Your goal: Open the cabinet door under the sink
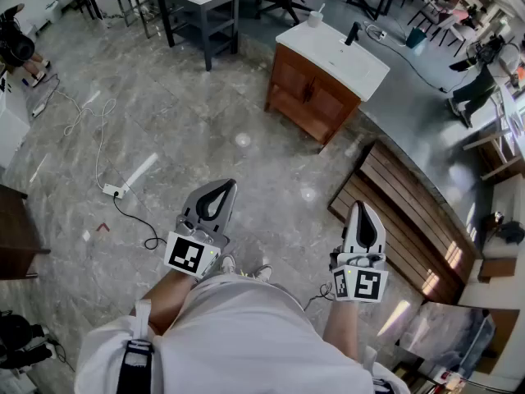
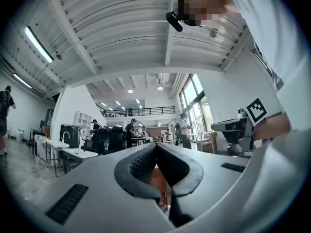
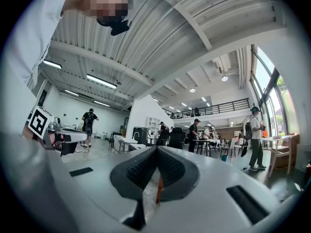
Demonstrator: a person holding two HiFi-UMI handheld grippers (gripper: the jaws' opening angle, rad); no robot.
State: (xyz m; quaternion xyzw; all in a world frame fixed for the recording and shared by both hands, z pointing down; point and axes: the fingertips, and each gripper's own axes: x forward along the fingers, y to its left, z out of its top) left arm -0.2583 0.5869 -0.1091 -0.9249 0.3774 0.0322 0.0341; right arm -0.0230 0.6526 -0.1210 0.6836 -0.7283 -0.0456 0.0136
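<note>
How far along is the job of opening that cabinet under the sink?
Nothing looks done: both doors of the wooden cabinet are shut. In hand: the left gripper and right gripper are empty, jaws together, held near the person's body, a stretch of floor away from the cabinet. Left: walk over, grip a door, pull it open.

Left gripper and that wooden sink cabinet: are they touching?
Apart. The head view shows the left gripper near the person's body, with open floor between it and the cabinet.
</note>
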